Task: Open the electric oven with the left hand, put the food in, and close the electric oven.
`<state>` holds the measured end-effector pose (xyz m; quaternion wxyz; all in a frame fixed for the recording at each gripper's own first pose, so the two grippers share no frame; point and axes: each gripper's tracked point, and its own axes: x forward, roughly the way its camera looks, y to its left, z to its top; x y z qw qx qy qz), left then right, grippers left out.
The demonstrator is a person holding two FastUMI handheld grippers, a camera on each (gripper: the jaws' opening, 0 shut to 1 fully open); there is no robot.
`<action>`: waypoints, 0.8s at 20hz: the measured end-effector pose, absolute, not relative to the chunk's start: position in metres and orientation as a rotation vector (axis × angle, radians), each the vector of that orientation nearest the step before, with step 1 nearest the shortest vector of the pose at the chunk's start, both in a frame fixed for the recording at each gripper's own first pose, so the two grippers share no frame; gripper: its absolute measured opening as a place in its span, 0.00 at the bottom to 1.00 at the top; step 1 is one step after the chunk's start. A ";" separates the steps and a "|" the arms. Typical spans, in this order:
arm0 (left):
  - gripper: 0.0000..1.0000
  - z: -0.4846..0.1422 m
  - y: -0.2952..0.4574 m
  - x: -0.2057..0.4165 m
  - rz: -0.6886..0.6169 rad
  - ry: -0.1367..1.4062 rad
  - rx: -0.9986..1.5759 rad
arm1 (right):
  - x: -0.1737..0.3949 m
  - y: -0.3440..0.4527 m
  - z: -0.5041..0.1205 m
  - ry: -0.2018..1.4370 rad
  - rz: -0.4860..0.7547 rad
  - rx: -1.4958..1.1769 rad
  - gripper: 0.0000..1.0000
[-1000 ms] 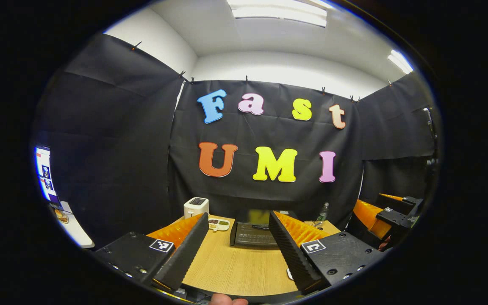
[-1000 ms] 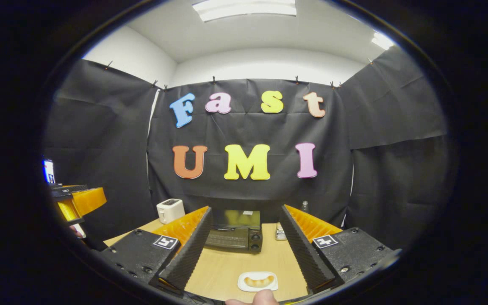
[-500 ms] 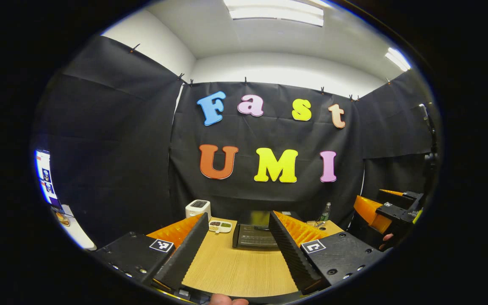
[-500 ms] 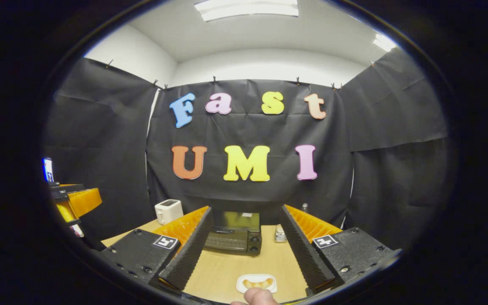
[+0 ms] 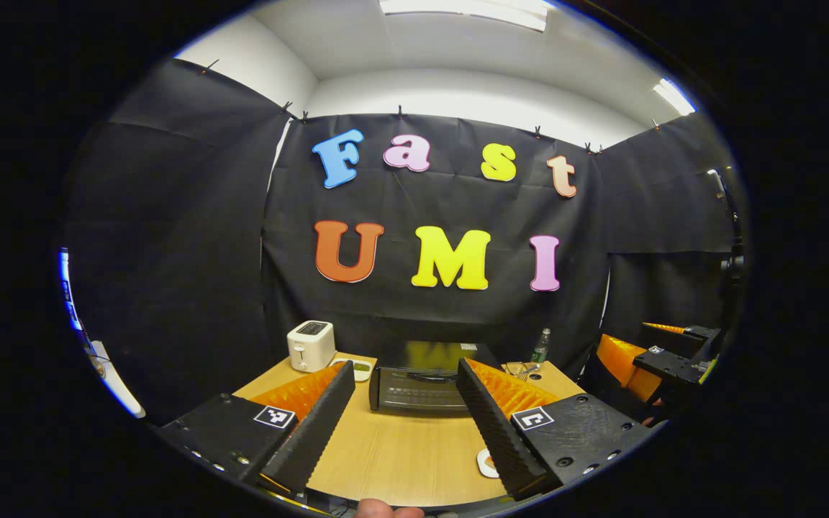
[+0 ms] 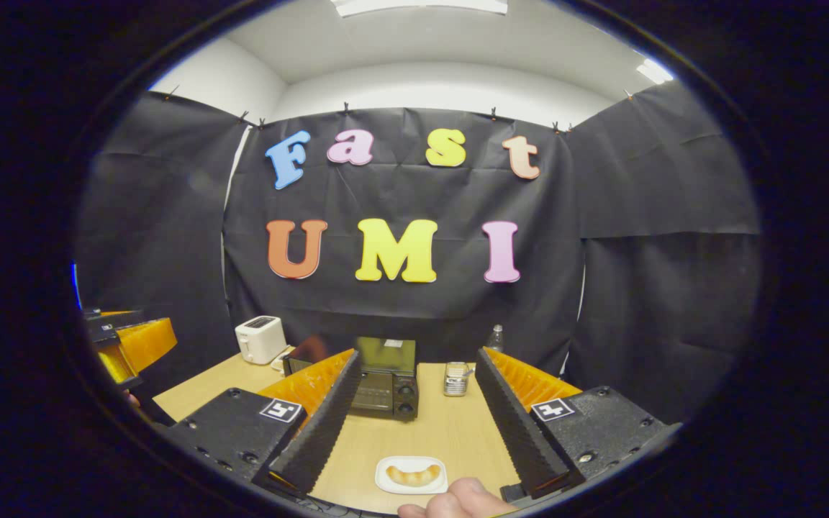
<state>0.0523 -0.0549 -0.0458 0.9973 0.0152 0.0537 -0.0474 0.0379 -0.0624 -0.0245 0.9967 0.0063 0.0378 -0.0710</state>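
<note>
A black electric oven (image 5: pixel 422 385) stands at the back of the wooden table (image 5: pixel 400 453), its door shut, straight ahead of my left gripper (image 5: pixel 406 367). That gripper is open and holds nothing. In the right gripper view the oven (image 6: pixel 386 378) sits slightly left of centre. A white plate with a curved bread roll (image 6: pixel 411 475) lies on the table near the front edge, between the fingers of my open right gripper (image 6: pixel 418 356) and below them. The plate's rim (image 5: pixel 486 464) peeks out beside a finger in the left gripper view. The two grippers are well apart.
A white toaster (image 5: pixel 310 345) and a small dish (image 5: pixel 357 368) stand left of the oven. A bottle (image 5: pixel 542 345) and a small metal holder (image 6: pixel 455 379) stand to its right. A thumb (image 6: pixel 458 500) shows at the bottom edge. The other gripper (image 5: pixel 663 360) hovers off the table's right side.
Both views have tipped downward and come closer to the table; the oven looks larger. In the right gripper view the oven has slid left. Both grippers stay open.
</note>
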 end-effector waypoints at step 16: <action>0.94 -0.188 -0.118 0.297 -0.139 0.312 0.090 | 0.146 -0.220 -0.102 0.192 -0.275 0.096 1.00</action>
